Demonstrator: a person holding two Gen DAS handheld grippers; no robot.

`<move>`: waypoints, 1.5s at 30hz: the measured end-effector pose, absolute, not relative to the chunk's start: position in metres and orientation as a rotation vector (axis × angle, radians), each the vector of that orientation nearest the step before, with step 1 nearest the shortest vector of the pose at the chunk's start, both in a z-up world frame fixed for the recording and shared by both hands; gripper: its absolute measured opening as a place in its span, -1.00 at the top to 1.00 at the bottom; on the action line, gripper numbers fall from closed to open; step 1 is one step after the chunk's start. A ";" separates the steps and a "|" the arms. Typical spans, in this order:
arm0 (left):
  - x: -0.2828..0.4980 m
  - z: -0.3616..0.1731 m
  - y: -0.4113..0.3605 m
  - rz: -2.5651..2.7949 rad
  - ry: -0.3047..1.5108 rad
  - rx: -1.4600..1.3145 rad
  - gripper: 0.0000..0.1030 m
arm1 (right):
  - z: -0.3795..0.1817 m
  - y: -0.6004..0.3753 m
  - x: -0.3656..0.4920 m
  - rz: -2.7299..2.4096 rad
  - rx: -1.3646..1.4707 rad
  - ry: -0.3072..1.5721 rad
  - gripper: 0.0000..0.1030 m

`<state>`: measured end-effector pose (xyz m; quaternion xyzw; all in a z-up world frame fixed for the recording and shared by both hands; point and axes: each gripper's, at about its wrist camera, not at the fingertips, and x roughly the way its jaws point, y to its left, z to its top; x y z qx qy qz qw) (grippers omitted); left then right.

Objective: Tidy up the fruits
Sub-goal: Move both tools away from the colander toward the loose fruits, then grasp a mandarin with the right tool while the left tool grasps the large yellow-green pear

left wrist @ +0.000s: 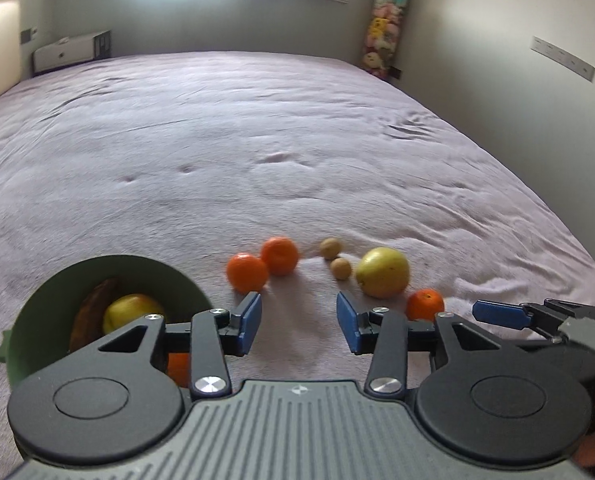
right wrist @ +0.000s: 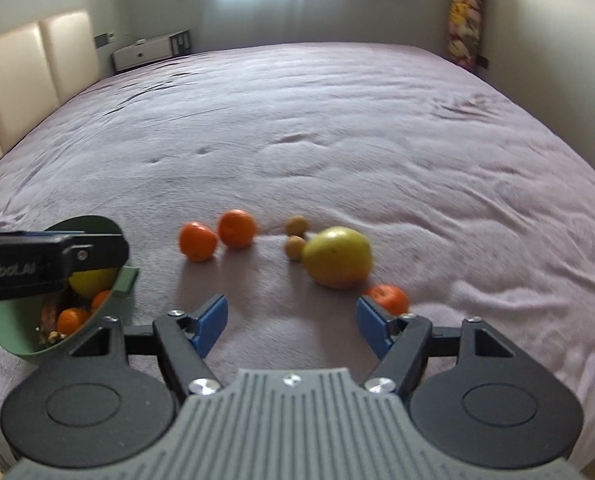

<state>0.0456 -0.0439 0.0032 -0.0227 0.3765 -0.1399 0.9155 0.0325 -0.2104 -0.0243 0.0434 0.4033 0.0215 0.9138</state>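
Observation:
On the pink bedspread lie two oranges (left wrist: 262, 265) side by side, two small brown fruits (left wrist: 335, 258), a big yellow fruit (left wrist: 383, 272) and a small orange (left wrist: 425, 304). A green bowl (left wrist: 49, 300) at the left holds a yellow fruit (left wrist: 131, 312), a brown banana and small oranges (right wrist: 72, 319). My left gripper (left wrist: 299, 322) is open and empty, just in front of the loose fruits. My right gripper (right wrist: 291, 322) is open and empty, with the small orange (right wrist: 387, 298) by its right fingertip. The big yellow fruit (right wrist: 337, 258) lies just ahead.
The bed (left wrist: 257, 140) stretches far ahead to a window wall. A cream headboard (right wrist: 25, 80) stands at the left, a white cabinet (right wrist: 149, 52) beyond it. A hanging bag of stuffed toys (left wrist: 389, 28) is in the far right corner. The bed's right edge (left wrist: 577, 264) drops off.

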 end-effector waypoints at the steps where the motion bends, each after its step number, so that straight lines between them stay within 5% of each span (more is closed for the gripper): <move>1: 0.045 0.001 -0.047 -0.296 0.771 -0.039 -0.03 | -0.027 -0.217 0.032 0.029 0.109 0.838 -0.34; 20: 0.055 -0.043 -0.090 -0.308 0.745 0.118 -0.03 | -0.072 -0.252 0.058 -0.059 0.234 0.890 -0.31; 31: 0.070 -0.055 -0.114 -0.427 0.701 0.094 -0.13 | -0.094 -0.272 0.078 -0.088 0.289 0.870 0.01; 45: 0.098 -0.069 -0.134 -0.496 0.708 0.197 -0.13 | -0.115 -0.283 0.091 -0.089 0.385 0.891 0.10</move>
